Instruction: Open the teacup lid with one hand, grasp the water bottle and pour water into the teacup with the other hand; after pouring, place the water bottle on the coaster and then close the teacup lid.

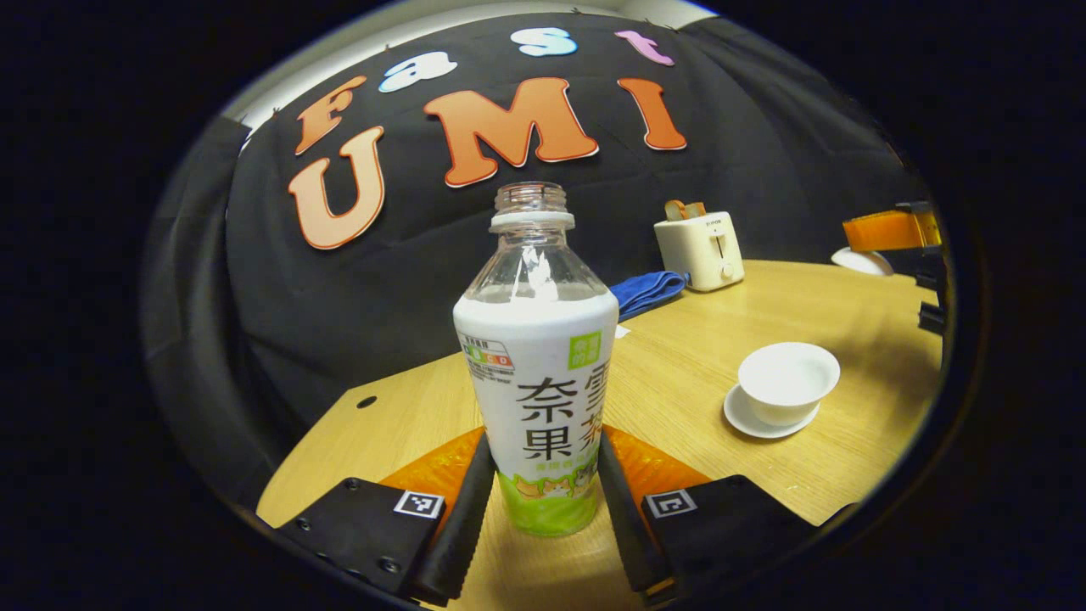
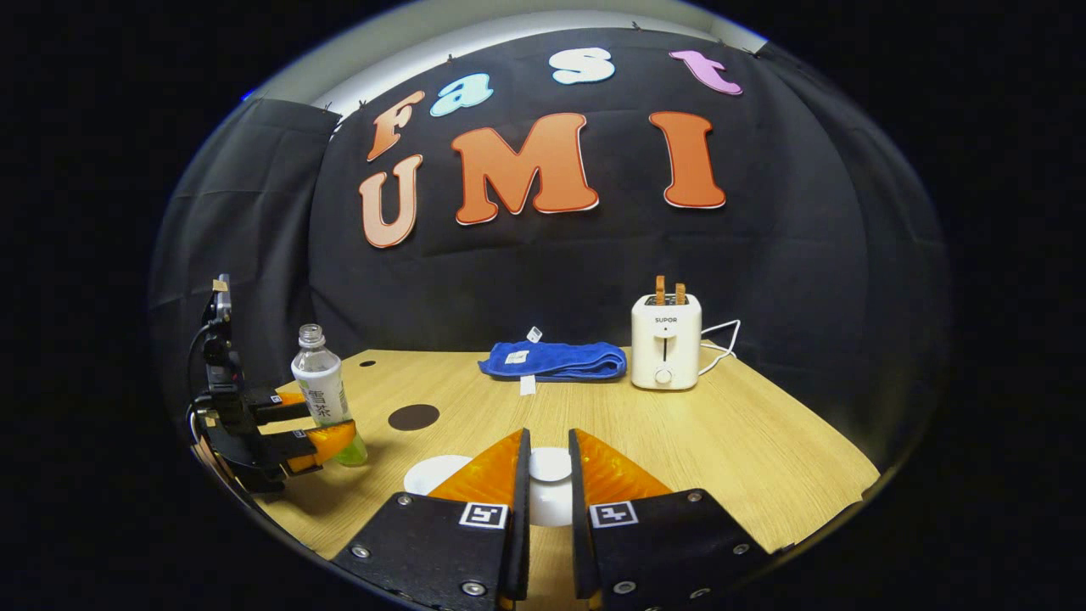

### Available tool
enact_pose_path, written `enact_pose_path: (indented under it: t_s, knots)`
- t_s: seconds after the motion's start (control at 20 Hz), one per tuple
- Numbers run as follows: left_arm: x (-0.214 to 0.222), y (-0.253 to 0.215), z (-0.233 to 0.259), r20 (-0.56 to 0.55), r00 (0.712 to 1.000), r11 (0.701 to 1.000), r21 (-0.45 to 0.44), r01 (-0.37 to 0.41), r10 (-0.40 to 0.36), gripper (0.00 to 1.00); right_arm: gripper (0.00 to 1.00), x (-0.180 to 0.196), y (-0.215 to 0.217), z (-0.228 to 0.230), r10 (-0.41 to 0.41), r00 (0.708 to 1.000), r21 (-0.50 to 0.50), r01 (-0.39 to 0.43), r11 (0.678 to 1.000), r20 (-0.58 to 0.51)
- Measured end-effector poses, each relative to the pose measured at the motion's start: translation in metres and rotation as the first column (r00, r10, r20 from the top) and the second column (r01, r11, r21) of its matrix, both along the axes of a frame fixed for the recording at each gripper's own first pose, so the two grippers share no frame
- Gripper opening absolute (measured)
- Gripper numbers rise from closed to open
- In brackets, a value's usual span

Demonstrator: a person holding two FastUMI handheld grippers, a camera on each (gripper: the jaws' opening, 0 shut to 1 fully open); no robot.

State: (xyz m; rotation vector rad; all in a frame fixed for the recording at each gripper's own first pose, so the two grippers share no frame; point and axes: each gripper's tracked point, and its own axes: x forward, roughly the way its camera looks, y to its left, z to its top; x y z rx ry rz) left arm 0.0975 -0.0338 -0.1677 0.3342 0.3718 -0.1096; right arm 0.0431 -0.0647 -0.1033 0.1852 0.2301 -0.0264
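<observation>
An uncapped water bottle (image 1: 539,373) with a white and green label stands upright on the wooden table (image 1: 679,356). My left gripper (image 1: 543,454) is shut on its lower part, one finger on each side. The white teacup (image 1: 789,382) sits open on its saucer (image 1: 747,420) to the right. My right gripper (image 2: 549,448) is shut on the white teacup lid (image 2: 550,475) and holds it above the table. Partly hidden behind a finger, the teacup (image 2: 435,472) lies to the lower left. A round dark coaster (image 2: 413,417) lies between the bottle (image 2: 322,395) and the blue towel.
A folded blue towel (image 2: 556,359) and a white toaster (image 2: 666,339) with bread in its slots stand at the back of the table by the black cloth wall. The toaster's cord (image 2: 721,339) trails to the right. The table's edges run close at the left and right.
</observation>
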Motion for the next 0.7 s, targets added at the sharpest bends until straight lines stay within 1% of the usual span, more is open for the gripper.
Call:
enact_pose_path:
  t_s: [0.1,0.2,0.35,0.4,0.45,0.5,0.55,0.6,0.65,0.7]
  knots:
    - [0.0,0.004,-0.001,-0.008,1.0,0.996,0.09,0.013,-0.012,0.7,0.21,-0.003,-0.004,0.001,-0.005,1.0,-0.004,0.005,1.0,0.006]
    - [0.003,0.004,-0.004,-0.017,1.0,0.984,0.174,0.024,-0.021,0.7,0.21,-0.006,-0.011,0.002,-0.014,1.0,-0.015,0.014,1.0,0.014]
    - [0.005,0.003,-0.008,-0.031,0.999,0.952,0.303,0.041,-0.033,0.69,0.21,-0.01,-0.02,-0.004,-0.022,1.0,-0.032,0.022,0.999,0.011]
    - [0.004,0.002,-0.008,-0.032,0.999,0.941,0.334,0.052,-0.043,0.71,0.21,-0.011,-0.023,-0.006,-0.024,1.0,-0.034,0.024,0.999,0.007]
    - [0.003,0.001,-0.007,-0.032,0.998,0.928,0.368,0.061,-0.053,0.71,0.21,-0.012,-0.025,-0.006,-0.025,1.0,-0.034,0.026,0.999,0.005]
    - [0.003,0.001,-0.007,-0.033,0.997,0.909,0.411,0.074,-0.066,0.71,0.21,-0.012,-0.028,-0.007,-0.028,1.0,-0.035,0.028,0.999,0.005]
    - [0.003,0.0,-0.008,-0.039,0.996,0.881,0.465,0.091,-0.082,0.7,0.21,-0.013,-0.031,-0.007,-0.033,0.999,-0.035,0.033,0.999,0.006]
    - [0.004,0.001,-0.008,-0.043,0.994,0.851,0.514,0.104,-0.096,0.71,0.21,-0.014,-0.034,-0.009,-0.038,0.999,-0.036,0.038,0.999,0.004]
    - [0.007,-0.002,-0.009,-0.047,0.993,0.826,0.551,0.117,-0.11,0.69,0.21,-0.015,-0.037,-0.01,-0.045,0.999,-0.038,0.045,0.998,0.002]
    - [0.008,-0.003,-0.01,-0.057,0.99,0.805,0.578,0.136,-0.127,0.7,0.21,-0.015,-0.04,-0.011,-0.049,0.999,-0.039,0.049,0.998,0.0]
